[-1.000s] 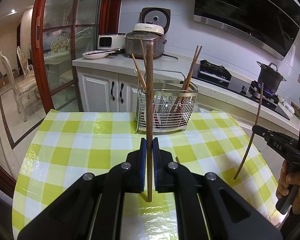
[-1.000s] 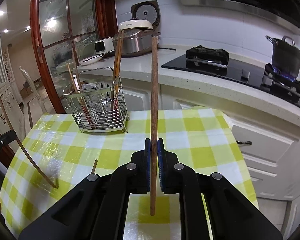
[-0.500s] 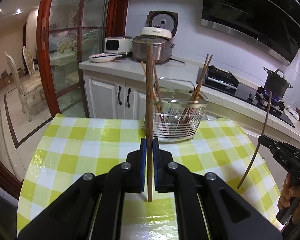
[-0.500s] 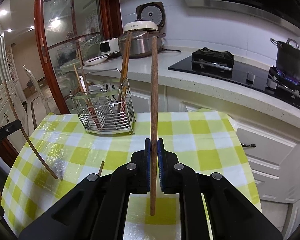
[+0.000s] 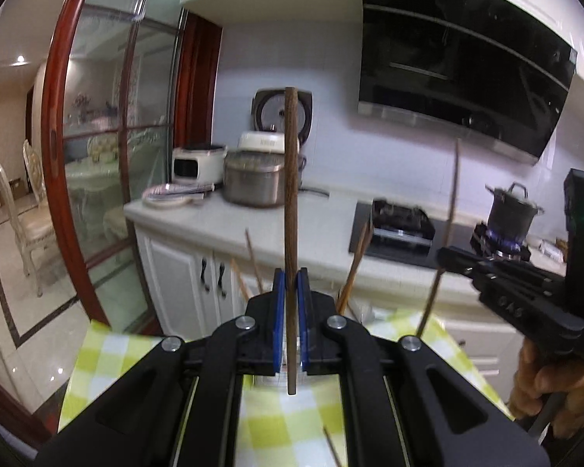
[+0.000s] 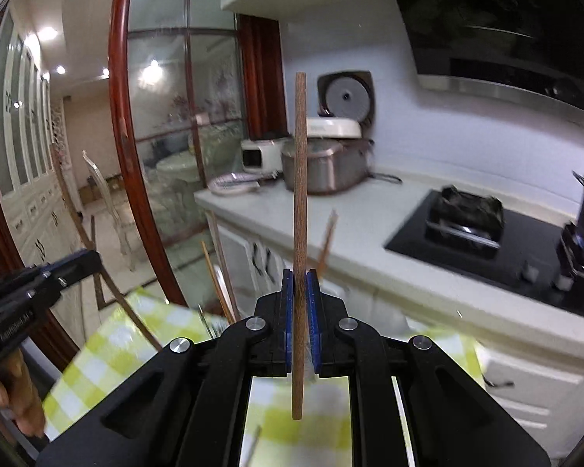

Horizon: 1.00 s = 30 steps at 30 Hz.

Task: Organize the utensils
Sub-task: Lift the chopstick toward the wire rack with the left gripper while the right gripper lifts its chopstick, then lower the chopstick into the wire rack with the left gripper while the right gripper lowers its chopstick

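Note:
My left gripper is shut on a brown wooden chopstick held upright. My right gripper is shut on a second wooden chopstick, also upright. In the left wrist view the right gripper shows at the right with its chopstick. In the right wrist view the left gripper shows at the left. Only the tops of several chopsticks in the wire utensil rack show above the fingers; the rack itself is hidden behind my grippers.
A yellow-checked tablecloth covers the table below. Another loose chopstick lies on it. Behind runs a white counter with a rice cooker, a hob and a pot.
Both grippers have tilted upward and moved closer to the rack, so the rack has dropped behind the fingers. Each still holds its chopstick upright. The view is blurred by motion.

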Motion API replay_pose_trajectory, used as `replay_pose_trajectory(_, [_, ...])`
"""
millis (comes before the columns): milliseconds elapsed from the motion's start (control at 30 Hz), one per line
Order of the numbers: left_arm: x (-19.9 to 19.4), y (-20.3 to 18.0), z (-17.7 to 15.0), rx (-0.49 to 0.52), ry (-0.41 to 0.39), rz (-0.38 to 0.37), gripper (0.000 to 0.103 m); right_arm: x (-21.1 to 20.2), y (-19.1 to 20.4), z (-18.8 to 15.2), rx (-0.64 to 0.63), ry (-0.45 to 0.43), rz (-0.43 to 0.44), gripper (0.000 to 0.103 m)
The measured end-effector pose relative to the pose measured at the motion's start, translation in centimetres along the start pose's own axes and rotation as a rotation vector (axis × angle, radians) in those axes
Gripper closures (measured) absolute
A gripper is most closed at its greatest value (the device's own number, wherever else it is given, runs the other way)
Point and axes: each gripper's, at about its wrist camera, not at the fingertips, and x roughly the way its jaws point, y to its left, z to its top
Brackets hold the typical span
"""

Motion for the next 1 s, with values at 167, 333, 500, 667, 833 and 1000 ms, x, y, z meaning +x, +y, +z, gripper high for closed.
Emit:
replay_pose_trajectory(167, [2.5,-0.1,2.4,-0.024,-0.054,0.008,0.097,2.7,0.5,2.9,0.008,-0.050,0.025,0.091])
replay_pose_trajectory(333, [5.8,0.1,3.1,-0.036,-0.057,0.015,0.097,5.7,0.5,3.8,0.013,-0.087,0.046,0.091])
replay_pose_trajectory(500, [9.2,0.7,2.0,-0.059,-0.023,0.014,0.097,8.8,0.5,2.8,0.008,-0.082,0.059,0.091])
replay_pose_trajectory(667, [12.4,1.8,-0.3,-0.111,0.042,0.002,0.097,11.6,0.2,0.4,0.005,-0.036,0.054,0.091])
replay_pose_trajectory(833, [14.4,2.2,-2.7,-0.129,0.104,-0.005,0.096,13.3,0.0,-1.7,0.003,0.005,0.036,0.091])
replay_pose_trajectory(1000, [15.3,2.8,-3.9,-0.142,0.131,0.003,0.096,13.8,-0.3,-2.7,0.003,0.016,0.027,0.091])
